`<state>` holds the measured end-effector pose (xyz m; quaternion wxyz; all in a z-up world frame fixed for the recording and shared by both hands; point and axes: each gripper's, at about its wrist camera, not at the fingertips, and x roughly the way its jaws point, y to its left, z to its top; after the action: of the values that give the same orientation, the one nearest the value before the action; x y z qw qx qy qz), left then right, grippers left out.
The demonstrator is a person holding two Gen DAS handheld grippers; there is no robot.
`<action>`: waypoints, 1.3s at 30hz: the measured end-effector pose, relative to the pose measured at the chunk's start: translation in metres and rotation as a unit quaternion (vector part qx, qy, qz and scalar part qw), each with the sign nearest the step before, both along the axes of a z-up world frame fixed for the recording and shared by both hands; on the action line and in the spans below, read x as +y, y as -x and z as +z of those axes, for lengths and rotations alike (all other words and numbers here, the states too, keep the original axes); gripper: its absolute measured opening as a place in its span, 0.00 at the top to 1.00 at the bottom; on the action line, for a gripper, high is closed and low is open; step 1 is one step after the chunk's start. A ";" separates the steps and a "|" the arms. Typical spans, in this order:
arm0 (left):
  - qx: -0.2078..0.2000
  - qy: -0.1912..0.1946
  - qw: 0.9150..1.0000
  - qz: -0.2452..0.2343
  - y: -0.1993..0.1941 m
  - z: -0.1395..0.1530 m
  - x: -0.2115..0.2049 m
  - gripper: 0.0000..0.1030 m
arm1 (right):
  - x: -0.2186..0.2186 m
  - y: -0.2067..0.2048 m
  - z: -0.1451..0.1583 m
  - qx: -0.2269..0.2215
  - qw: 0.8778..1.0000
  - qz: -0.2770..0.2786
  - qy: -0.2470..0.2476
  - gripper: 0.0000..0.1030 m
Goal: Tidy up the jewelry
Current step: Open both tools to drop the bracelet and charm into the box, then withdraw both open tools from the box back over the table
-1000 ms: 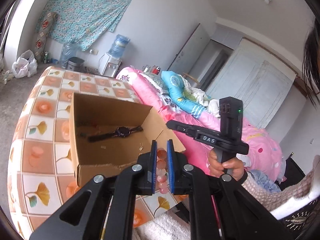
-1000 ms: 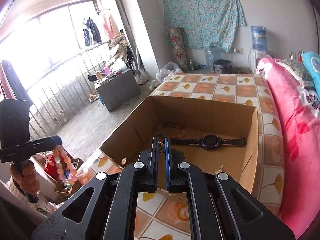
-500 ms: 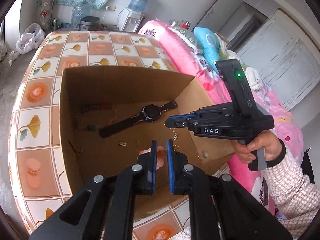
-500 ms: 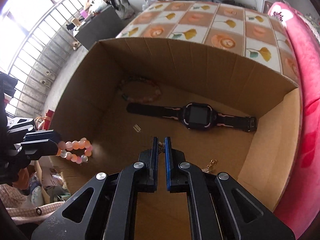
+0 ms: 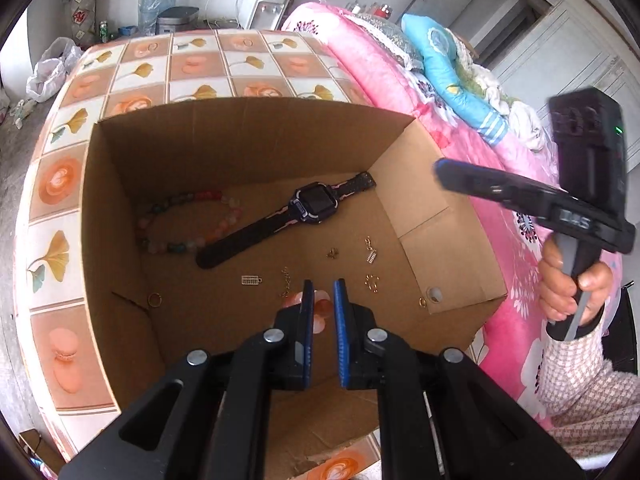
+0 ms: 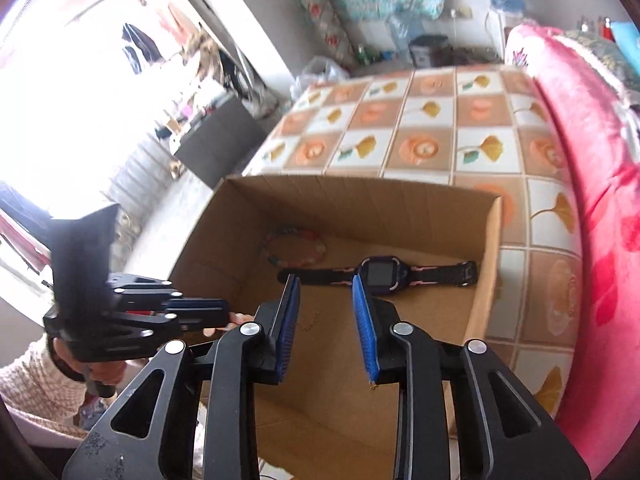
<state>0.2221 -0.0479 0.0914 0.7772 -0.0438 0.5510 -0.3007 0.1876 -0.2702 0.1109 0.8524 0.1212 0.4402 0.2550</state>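
Since half a second ago our right tool [image 6: 325, 300] has spread its fingers apart above the box [image 5: 248, 136]. Our left tool [image 5: 321, 300] is clamped on the pink bead bracelet [image 5: 320, 312], low centre of frame. Step in hand: deposit. Next we part the left fingers over bare cardboard, clear of the watch [image 5: 312, 202].

My left gripper [image 5: 323, 294] hangs over the cardboard box [image 5: 248, 140], pads close on a pink bead bracelet [image 5: 320, 306] (mostly hidden). On the box floor: black smartwatch [image 5: 316, 204], multicolour bead bracelet [image 5: 184, 226] just beside its strap, scattered small gold pieces [image 5: 371, 256]. My right gripper [image 5: 444, 172] is outside the box's right wall, blurred.
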 end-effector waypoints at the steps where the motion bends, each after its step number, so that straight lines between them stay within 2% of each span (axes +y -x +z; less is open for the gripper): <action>1: 0.010 0.006 1.000 -0.001 -0.001 -0.001 -0.001 0.91 | -0.004 0.003 0.001 -0.002 1.000 -0.003 -0.007 0.70; 6: 0.062 0.046 0.997 -0.013 -0.006 -0.010 -0.009 0.91 | -0.016 0.000 0.003 -0.004 1.000 -0.012 -0.018 0.70; 8: 0.091 0.035 0.995 -0.022 -0.008 -0.022 -0.012 0.89 | -0.021 -0.001 0.000 -0.003 1.000 -0.019 -0.020 0.70; 10: 0.113 0.009 0.994 -0.008 -0.010 -0.033 -0.010 0.82 | -0.026 0.000 -0.001 0.000 0.999 -0.028 -0.019 0.70; 11: 0.113 0.005 0.994 -0.004 -0.010 -0.034 -0.009 0.82 | -0.028 0.000 -0.002 0.000 0.999 -0.033 -0.017 0.69; 13: 0.090 0.007 0.996 0.006 -0.007 -0.026 -0.002 0.81 | -0.031 0.007 -0.004 -0.006 0.999 -0.041 -0.016 0.68; 15: 0.050 0.011 0.999 0.018 -0.001 -0.010 0.007 0.77 | -0.035 0.013 -0.003 -0.013 0.998 -0.052 -0.018 0.68; 16: 0.028 0.011 0.999 0.025 0.002 -0.002 0.012 0.73 | -0.037 0.017 -0.002 -0.017 0.998 -0.059 -0.018 0.68; 18: -0.035 -0.008 0.998 0.047 0.013 0.020 0.023 0.56 | -0.044 0.028 0.000 -0.030 0.996 -0.086 -0.014 0.68; 20: -0.093 -0.031 0.992 0.082 0.025 0.037 0.036 0.37 | -0.052 0.039 0.000 -0.039 0.993 -0.115 -0.013 0.64; 21: -0.118 -0.043 0.987 0.103 0.031 0.043 0.045 0.35 | -0.055 0.045 -0.001 -0.041 0.990 -0.131 -0.011 0.59; 23: -0.148 -0.072 0.976 0.146 0.041 0.047 0.060 0.23 | -0.061 0.053 -0.007 -0.035 0.987 -0.158 -0.005 0.54; 25: -0.162 -0.089 0.966 0.180 0.049 0.045 0.074 0.21 | -0.064 0.059 -0.019 -0.014 0.985 -0.174 -0.010 0.48; 27: -0.134 -0.073 0.968 0.198 0.051 0.033 0.086 0.18 | -0.063 0.062 -0.035 0.015 0.984 -0.175 -0.022 0.47; 29: -0.075 -0.041 0.974 0.208 0.050 0.012 0.094 0.18 | -0.057 0.063 -0.048 0.042 0.984 -0.170 -0.028 0.47; 32: -0.027 0.012 0.980 0.199 0.052 -0.008 0.096 0.18 | -0.045 0.063 -0.064 0.079 0.984 -0.148 -0.060 0.47; 33: -0.015 0.026 0.980 0.195 0.052 -0.013 0.093 0.18 | -0.042 0.065 -0.064 0.075 0.984 -0.151 -0.054 0.45; 34: -0.012 0.034 0.980 0.196 0.054 -0.016 0.091 0.17 | -0.038 0.066 -0.063 0.069 0.985 -0.152 -0.040 0.45; 39: -0.039 0.019 0.979 0.198 0.066 -0.017 0.078 0.17 | -0.028 0.067 -0.059 0.058 0.985 -0.164 -0.008 0.45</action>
<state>0.1556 0.0298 0.0744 0.8412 -0.1550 0.4950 -0.1528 0.1201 -0.2986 0.0517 0.8547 0.2131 0.4609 0.1082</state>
